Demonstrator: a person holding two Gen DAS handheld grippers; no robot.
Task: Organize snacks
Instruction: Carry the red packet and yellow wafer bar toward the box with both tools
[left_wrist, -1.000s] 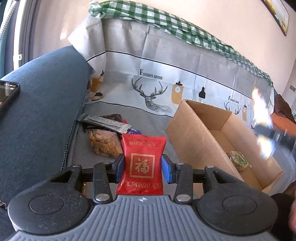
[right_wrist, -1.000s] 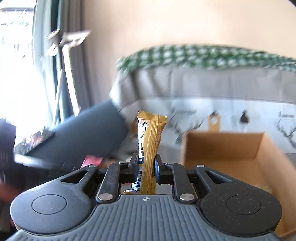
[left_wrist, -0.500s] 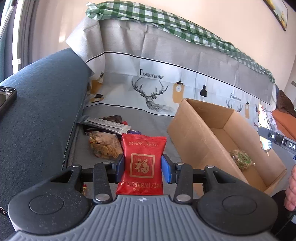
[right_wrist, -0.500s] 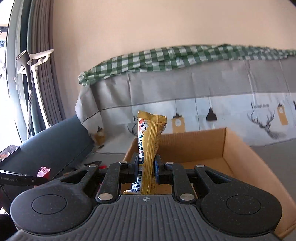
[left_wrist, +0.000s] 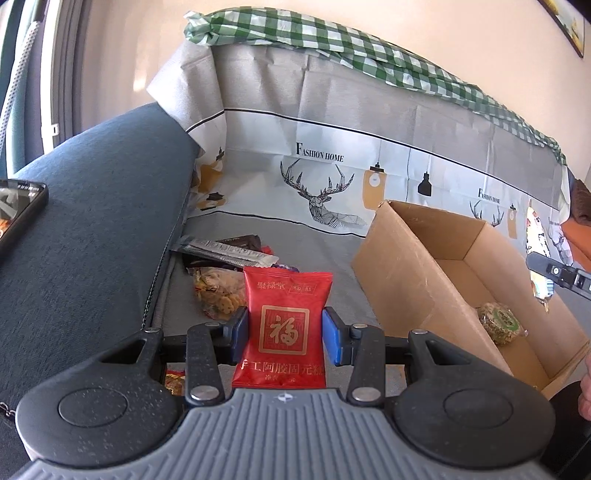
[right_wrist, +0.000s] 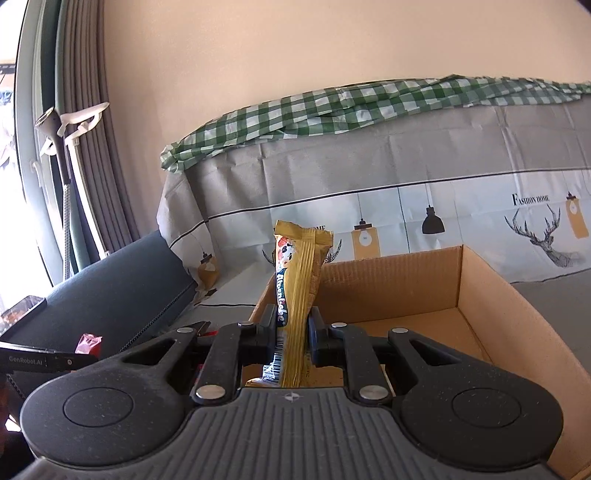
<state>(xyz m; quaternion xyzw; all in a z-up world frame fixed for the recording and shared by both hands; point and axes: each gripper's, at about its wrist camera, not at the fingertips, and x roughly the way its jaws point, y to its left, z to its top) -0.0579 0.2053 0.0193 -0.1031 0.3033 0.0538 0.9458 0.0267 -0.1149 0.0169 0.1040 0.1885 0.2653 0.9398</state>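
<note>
In the left wrist view the left gripper (left_wrist: 285, 334) has its jaws pinching one red packet (left_wrist: 284, 328) by its two side edges; the packet stands upright at lower centre of the frame, gold characters facing the camera. Just behind it, toward the middle left, a small heap of snacks lies on the grey sofa seat (left_wrist: 314, 247): one clear bag of biscuits (left_wrist: 218, 295), one silver sachet (left_wrist: 229, 253) lying across a dark wrapper (left_wrist: 240, 242). One more red-and-yellow wrapper (left_wrist: 175, 380) peeks out under the left finger.

At right of the frame one open cardboard box (left_wrist: 402, 273) sits on the seat, holding one round green-labelled snack (left_wrist: 498, 323) near its front right corner. A phone (left_wrist: 18, 210) rests on the blue armrest (left_wrist: 92, 221) at the left edge.

In the right wrist view the right gripper (right_wrist: 294, 334) has its jaws pressed onto one gold candy bar (right_wrist: 299, 295), held upright at centre frame, its top end above the box's near wall. The same box (right_wrist: 498, 295) fills the right and lower right beyond it. The bar also shows at the far right edge of the left wrist view, over the box's right side. A green checked cloth (right_wrist: 332, 107) lies along the top of the sofa back, across the upper half of the frame.
</note>
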